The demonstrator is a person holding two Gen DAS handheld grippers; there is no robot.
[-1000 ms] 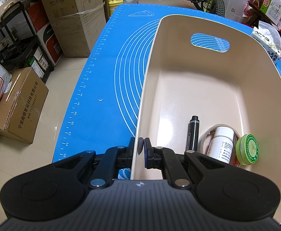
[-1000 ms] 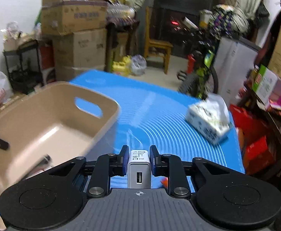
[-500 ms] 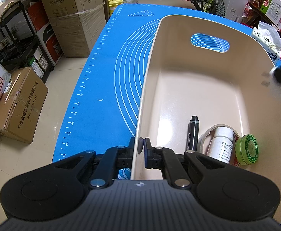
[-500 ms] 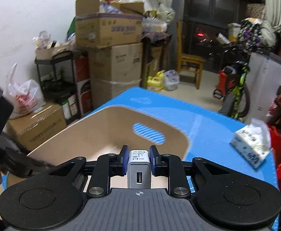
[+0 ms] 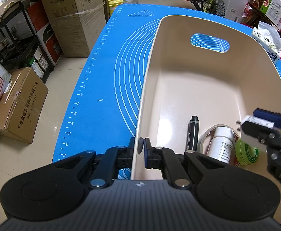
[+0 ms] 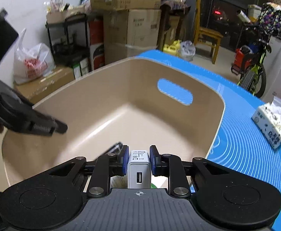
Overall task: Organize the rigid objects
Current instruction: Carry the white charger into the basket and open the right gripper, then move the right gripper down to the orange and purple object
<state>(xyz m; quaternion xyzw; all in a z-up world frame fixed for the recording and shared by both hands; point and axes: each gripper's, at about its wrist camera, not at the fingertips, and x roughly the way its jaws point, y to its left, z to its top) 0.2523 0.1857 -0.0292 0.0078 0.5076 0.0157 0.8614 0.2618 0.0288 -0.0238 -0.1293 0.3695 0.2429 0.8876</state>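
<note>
A beige plastic bin [image 5: 180, 88] stands on the blue mat [image 5: 105, 80]. My left gripper [image 5: 141, 146] is shut on the bin's near left rim. Inside lie a black marker [image 5: 193, 132], a white bottle [image 5: 221, 144] within a tape ring, and a green tin [image 5: 246, 151]. My right gripper [image 6: 138, 156] is shut on a white USB charger [image 6: 139, 166] and holds it over the bin's [image 6: 109, 104] near right part. It enters the left wrist view from the right with the charger [image 5: 255, 120] above the bottle and tin.
A tissue pack [image 6: 271, 121] lies on the mat right of the bin, also in the left wrist view [image 5: 267, 42]. Cardboard boxes [image 5: 17, 104], a black rack and a bicycle [image 6: 253, 71] stand on the floor around the table.
My right gripper has swung left with the charger, from beside the bin to over its inside. It now shows in the left wrist view. My left gripper has not moved.
</note>
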